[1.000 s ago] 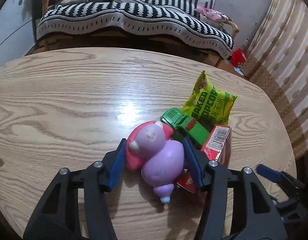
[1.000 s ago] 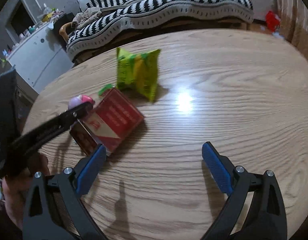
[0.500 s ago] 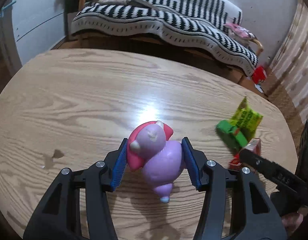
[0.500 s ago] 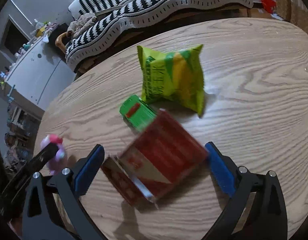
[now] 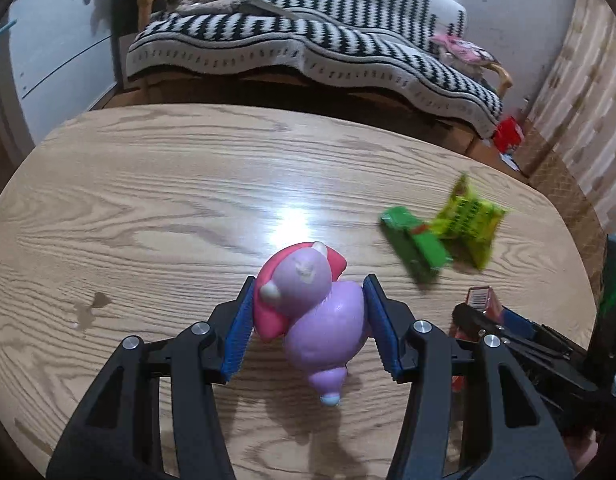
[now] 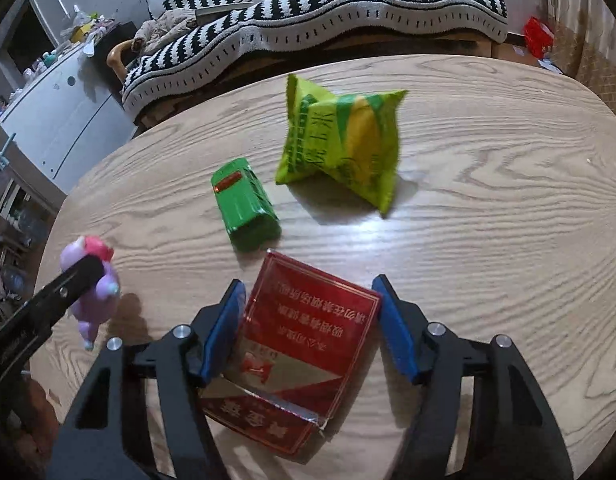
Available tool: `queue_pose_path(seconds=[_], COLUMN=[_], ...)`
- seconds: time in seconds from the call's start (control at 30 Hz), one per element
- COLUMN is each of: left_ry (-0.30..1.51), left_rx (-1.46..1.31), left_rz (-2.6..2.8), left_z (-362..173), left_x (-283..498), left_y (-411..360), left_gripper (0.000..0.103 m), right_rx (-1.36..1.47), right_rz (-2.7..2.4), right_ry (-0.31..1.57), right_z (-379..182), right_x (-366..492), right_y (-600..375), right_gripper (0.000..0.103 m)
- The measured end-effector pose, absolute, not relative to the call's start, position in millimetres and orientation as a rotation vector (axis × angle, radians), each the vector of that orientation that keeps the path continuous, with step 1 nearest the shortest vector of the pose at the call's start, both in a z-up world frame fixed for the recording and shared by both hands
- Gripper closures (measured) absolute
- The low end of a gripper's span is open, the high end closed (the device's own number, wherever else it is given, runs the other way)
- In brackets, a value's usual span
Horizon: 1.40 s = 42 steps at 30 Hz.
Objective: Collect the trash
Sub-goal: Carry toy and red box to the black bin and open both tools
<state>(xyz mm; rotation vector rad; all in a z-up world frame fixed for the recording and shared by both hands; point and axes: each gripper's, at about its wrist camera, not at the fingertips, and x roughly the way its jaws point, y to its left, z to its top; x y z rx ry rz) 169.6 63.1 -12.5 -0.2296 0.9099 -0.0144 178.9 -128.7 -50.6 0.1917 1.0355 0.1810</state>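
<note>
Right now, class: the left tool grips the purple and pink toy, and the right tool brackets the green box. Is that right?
Not quite. The right wrist view shows the right tool bracketing the red carton, not the green box. The left tool does grip the purple and pink toy.

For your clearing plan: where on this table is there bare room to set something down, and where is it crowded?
Bare wood: the table left of and behind the purple toy, and the stretch right of the yellow-green snack bag. Crowded: the green pack, bag and red box cluster.
</note>
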Motion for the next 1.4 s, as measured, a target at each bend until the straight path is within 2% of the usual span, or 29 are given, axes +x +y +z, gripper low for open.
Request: queue_pose_path(seconds=[0.37,0.87,1.13,1.4], left_ry=[0.877,0.853,0.829,0.847], left_rx=[-0.106,0.101,0.174,0.227], left_rz=[-0.232,-0.649,-0.859,-1.02], left_z=[11.8,11.8,0.7,-24.8], left_x=[145.6,88.9,42.9,7.1], left_y=[-58.3,-310.1,-426.9,-510.2], left_gripper=[0.051,0.051,0.051,0.051], right_rx=[0.177,0.328,0.431,0.56], right_rz=[0.105,-0.206,-0.365,-0.501], right_ry=[0.934,0.871,0.86,0.936], right_z=[-3.2,17.3,0.4,-51.4], right_x=[117.0,-6.4,-84.7,-145.0], right_y=[-237.6,-500.3,-621.4,-718.4], right_gripper=[0.039,0.039,0.039,0.039])
